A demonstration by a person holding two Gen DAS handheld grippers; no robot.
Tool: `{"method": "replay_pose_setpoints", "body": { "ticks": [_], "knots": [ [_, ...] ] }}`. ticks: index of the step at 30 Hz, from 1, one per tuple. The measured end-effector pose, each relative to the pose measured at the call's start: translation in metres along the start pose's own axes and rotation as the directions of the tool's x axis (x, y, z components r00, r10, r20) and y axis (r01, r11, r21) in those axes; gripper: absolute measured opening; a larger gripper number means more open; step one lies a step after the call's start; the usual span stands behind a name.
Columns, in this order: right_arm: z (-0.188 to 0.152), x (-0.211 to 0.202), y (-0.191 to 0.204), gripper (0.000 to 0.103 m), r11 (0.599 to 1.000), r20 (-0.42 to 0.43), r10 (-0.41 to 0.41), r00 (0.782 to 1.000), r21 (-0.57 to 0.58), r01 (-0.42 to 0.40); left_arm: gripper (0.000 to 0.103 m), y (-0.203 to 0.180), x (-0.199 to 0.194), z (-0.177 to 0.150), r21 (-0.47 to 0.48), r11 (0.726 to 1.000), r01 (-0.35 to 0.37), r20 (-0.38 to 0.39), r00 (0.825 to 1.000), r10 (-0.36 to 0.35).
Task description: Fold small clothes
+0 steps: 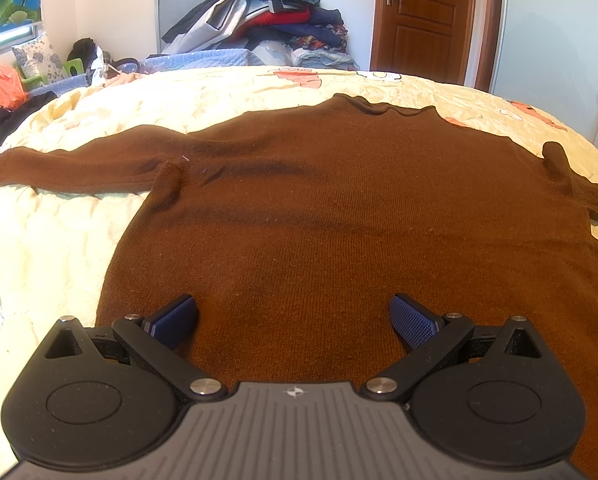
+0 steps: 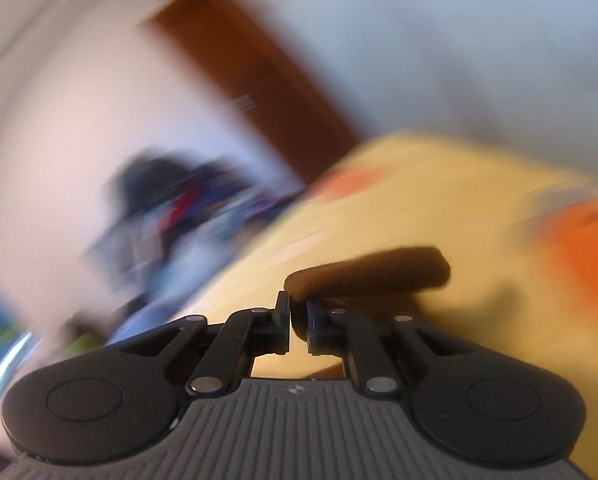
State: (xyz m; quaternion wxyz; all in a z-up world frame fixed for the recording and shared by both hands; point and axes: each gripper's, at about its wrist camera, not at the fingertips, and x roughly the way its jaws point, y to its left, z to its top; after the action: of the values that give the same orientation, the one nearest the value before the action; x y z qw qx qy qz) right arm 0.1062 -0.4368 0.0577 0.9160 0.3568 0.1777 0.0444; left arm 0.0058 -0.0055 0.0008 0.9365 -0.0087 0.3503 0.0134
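A brown knit sweater [image 1: 339, 208] lies flat on the bed, collar at the far side, left sleeve [image 1: 67, 168] stretched out to the left. My left gripper [image 1: 293, 318] is open and empty, low over the sweater's near hem. In the right wrist view my right gripper [image 2: 298, 312] is shut on the end of the sweater's right sleeve [image 2: 367, 274], which sticks out beyond the fingers above the bed. That view is blurred by motion. The right sleeve runs off the right edge of the left wrist view [image 1: 587, 196].
The bed has a pale yellow quilt [image 1: 59, 240] with orange patterns. A pile of clothes [image 1: 267, 16] stands behind the bed. A brown door [image 1: 423, 12] is at the back right. Dark clothes [image 1: 3, 120] lie at the bed's left edge.
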Motion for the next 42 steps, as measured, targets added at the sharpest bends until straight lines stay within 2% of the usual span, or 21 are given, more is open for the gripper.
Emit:
{"method": "replay_pose_setpoints", "body": {
  "ticks": [1, 2, 3, 4, 5, 8, 13, 15, 18, 20, 22, 24, 26, 28, 29, 30, 31, 35, 37, 39, 42],
  "knots": [
    [-0.021, 0.006, 0.035, 0.022, 0.996, -0.053, 0.086, 0.995, -0.021, -0.087, 0.103, 0.000, 0.000, 0.000, 0.001, 1.000, 0.000, 0.000, 1.000, 0.000],
    [-0.044, 0.012, 0.068, 0.043, 0.983, -0.117, 0.172, 0.978, -0.040, -0.178, 0.103, -0.001, 0.000, 0.001, 0.001, 1.000, 0.001, 0.000, 1.000, -0.001],
    [-0.067, 0.017, 0.098, 0.087, 0.960, -0.196, 0.255, 0.947, -0.064, -0.272, 0.103, 0.000, 0.000, 0.000, 0.001, 1.000, 0.002, 0.000, 1.000, -0.002],
    [-0.092, 0.020, 0.128, 0.103, 0.933, -0.275, 0.305, 0.912, -0.105, -0.343, 0.103, 0.000, 0.000, 0.000, 0.002, 1.000, 0.004, 0.001, 1.000, -0.004],
    [-0.112, 0.017, 0.146, 0.097, 0.914, -0.293, 0.326, 0.899, -0.144, -0.379, 0.103, 0.001, 0.000, 0.000, 0.001, 1.000, 0.007, 0.001, 1.000, -0.007],
    [-0.156, 0.012, 0.164, 0.097, 0.880, -0.363, 0.323, 0.874, -0.225, -0.418, 0.103, 0.004, -0.002, -0.001, -0.008, 1.000, 0.017, 0.005, 1.000, -0.017],
    [-0.187, 0.000, 0.119, 0.097, 0.896, -0.361, 0.120, 0.925, -0.362, -0.258, 0.103, 0.019, -0.005, 0.011, -0.083, 0.990, 0.116, -0.009, 0.993, -0.117],
    [-0.192, -0.005, 0.100, 0.097, 0.888, -0.343, 0.048, 0.938, -0.415, -0.197, 0.103, 0.034, -0.004, 0.030, -0.203, 0.953, 0.225, -0.009, 0.973, -0.232],
    [-0.209, -0.016, 0.083, 0.098, 0.878, -0.334, 0.003, 0.942, -0.450, -0.162, 0.103, 0.057, 0.015, 0.064, -0.424, 0.830, 0.363, 0.023, 0.920, -0.391],
    [-0.217, -0.013, 0.076, 0.098, 0.895, -0.354, -0.009, 0.935, -0.421, -0.150, 0.103, 0.067, 0.038, 0.083, -0.536, 0.767, 0.354, 0.006, 0.910, -0.416],
    [-0.219, -0.010, 0.079, 0.102, 0.892, -0.340, 0.010, 0.940, -0.421, -0.162, 0.103, 0.069, 0.062, 0.099, -0.587, 0.751, 0.302, -0.025, 0.920, -0.390],
    [-0.220, -0.008, 0.079, 0.103, 0.895, -0.355, -0.002, 0.935, -0.418, -0.157, 0.103, 0.065, 0.079, 0.112, -0.598, 0.764, 0.243, -0.070, 0.933, -0.352],
    [-0.218, -0.007, 0.080, 0.103, 0.897, -0.357, 0.009, 0.934, -0.410, -0.166, 0.101, 0.057, 0.098, 0.122, -0.591, 0.780, 0.208, -0.123, 0.932, -0.342],
    [-0.216, -0.009, 0.077, 0.103, 0.905, -0.361, 0.027, 0.932, -0.388, -0.177, 0.086, 0.043, 0.108, 0.131, -0.531, 0.836, 0.136, -0.171, 0.949, -0.263],
    [-0.214, -0.008, 0.076, 0.103, 0.909, -0.363, 0.036, 0.931, -0.376, -0.181, 0.060, 0.036, 0.109, 0.135, -0.477, 0.871, 0.117, -0.172, 0.960, -0.223],
    [-0.213, -0.007, 0.074, 0.103, 0.913, -0.364, 0.044, 0.930, -0.364, -0.185, 0.023, 0.028, 0.114, 0.138, -0.416, 0.905, 0.093, -0.186, 0.965, -0.184],
    [-0.212, -0.007, 0.073, 0.103, 0.916, -0.365, 0.052, 0.930, -0.353, -0.190, 0.013, 0.022, 0.119, 0.141, -0.366, 0.929, 0.063, -0.209, 0.967, -0.148],
    [-0.210, -0.006, 0.070, 0.103, 0.923, -0.367, 0.073, 0.928, -0.327, -0.202, 0.010, 0.013, 0.098, 0.157, -0.233, 0.972, 0.038, -0.124, 0.990, -0.068],
    [-0.209, -0.006, 0.069, 0.103, 0.925, -0.367, 0.078, 0.927, -0.320, -0.205, 0.010, 0.013, 0.072, 0.167, -0.159, 0.986, 0.045, 0.012, 0.999, -0.044],
    [-0.209, -0.006, 0.068, 0.103, 0.926, -0.368, 0.082, 0.926, -0.316, -0.207, 0.010, 0.018, 0.051, 0.169, -0.095, 0.995, 0.013, 0.130, 0.991, 0.000],
    [-0.209, -0.006, 0.068, 0.103, 0.927, -0.368, 0.086, 0.926, -0.310, -0.210, 0.010, 0.036, 0.061, 0.159, -0.034, 0.998, -0.056, 0.108, 0.992, 0.059]
  ]
}}
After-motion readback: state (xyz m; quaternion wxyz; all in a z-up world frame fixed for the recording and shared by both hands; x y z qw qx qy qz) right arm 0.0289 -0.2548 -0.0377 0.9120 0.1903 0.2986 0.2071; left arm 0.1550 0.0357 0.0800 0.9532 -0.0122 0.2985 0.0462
